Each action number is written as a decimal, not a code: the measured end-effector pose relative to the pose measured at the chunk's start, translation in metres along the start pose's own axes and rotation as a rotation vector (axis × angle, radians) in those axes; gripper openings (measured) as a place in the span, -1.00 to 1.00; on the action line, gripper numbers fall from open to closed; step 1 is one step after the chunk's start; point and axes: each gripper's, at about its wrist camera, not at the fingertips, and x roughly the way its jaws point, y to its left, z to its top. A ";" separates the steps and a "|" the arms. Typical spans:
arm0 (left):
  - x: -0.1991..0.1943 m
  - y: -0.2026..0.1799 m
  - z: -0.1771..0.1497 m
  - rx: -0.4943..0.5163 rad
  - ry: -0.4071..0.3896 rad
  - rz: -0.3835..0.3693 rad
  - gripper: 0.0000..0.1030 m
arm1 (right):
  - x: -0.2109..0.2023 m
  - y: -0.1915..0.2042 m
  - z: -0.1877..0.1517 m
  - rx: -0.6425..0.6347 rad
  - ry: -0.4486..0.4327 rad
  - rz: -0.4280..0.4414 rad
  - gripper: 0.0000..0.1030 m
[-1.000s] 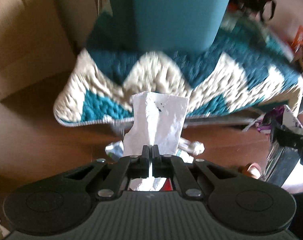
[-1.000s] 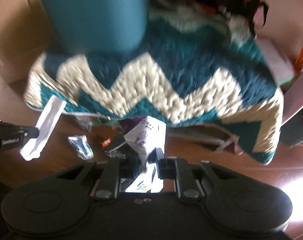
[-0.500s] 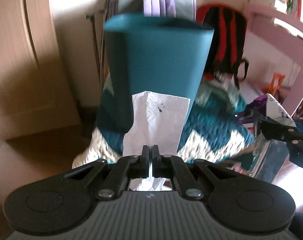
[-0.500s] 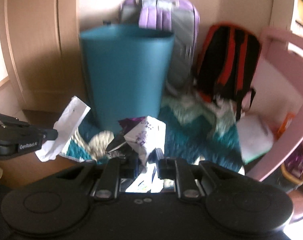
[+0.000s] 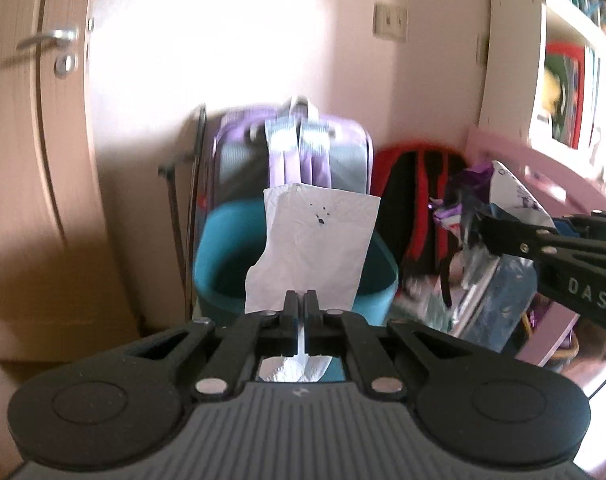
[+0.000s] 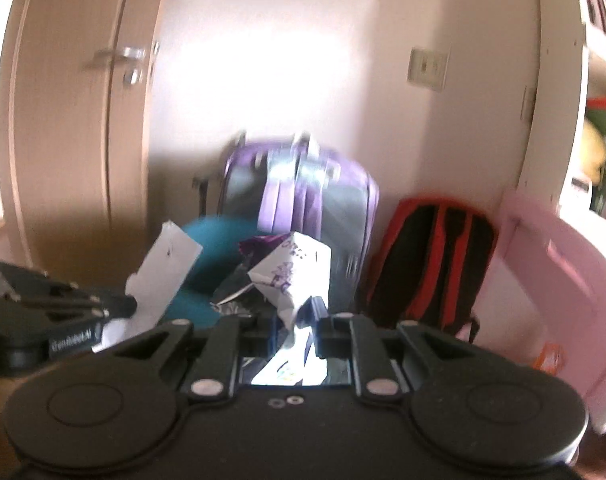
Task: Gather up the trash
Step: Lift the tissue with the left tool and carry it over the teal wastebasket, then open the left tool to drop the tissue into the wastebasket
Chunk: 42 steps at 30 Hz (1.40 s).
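The bin point(image 5: 223, 264) lies straight ahead of the left gripper point(image 5: 300, 304), whose fingers pinch a paper point(image 5: 315, 248); the right gripper point(image 6: 299, 320), clamping a wrapper point(image 6: 291, 276), sits beside it.

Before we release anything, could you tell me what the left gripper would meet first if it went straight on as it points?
Probably the round teal plastic bin, just past the white paper scrap that the left gripper holds; depth is unclear.
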 end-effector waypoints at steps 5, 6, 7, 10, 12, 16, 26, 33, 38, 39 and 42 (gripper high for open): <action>0.017 0.004 0.037 -0.017 -0.046 -0.001 -0.96 | 0.020 -0.009 0.043 0.021 -0.074 -0.020 -0.72; 0.022 0.005 0.041 -0.019 -0.049 0.004 -0.96 | 0.026 -0.010 0.049 0.027 -0.082 -0.024 -0.72; 0.029 0.006 0.045 -0.018 -0.049 0.012 -0.96 | 0.030 -0.011 0.055 0.031 -0.087 -0.027 -0.72; 0.050 0.012 0.053 -0.019 -0.041 0.016 -0.96 | 0.051 -0.013 0.063 0.032 -0.094 -0.034 -0.72; 0.062 0.014 0.052 -0.017 -0.033 0.024 -0.96 | 0.065 -0.012 0.065 0.031 -0.088 -0.040 -0.72; 0.087 0.018 0.044 -0.023 -0.010 0.030 -0.96 | 0.092 -0.005 0.057 0.026 -0.066 -0.034 -0.72; 0.145 0.028 0.019 -0.026 0.079 0.054 -0.96 | 0.148 0.001 0.026 0.033 0.035 -0.006 -0.79; 0.167 0.033 0.002 -0.029 0.142 0.049 -0.95 | 0.173 0.007 0.005 0.029 0.107 0.006 -0.79; 0.171 0.034 -0.005 -0.026 0.157 0.043 -0.95 | 0.176 0.006 -0.005 0.032 0.139 0.033 -0.58; 0.170 0.034 -0.006 -0.024 0.158 0.043 -0.94 | 0.177 0.005 -0.006 0.041 0.145 0.040 -0.57; 0.166 0.033 -0.007 -0.015 0.154 0.045 -0.76 | 0.173 0.001 -0.011 0.059 0.155 0.044 -0.48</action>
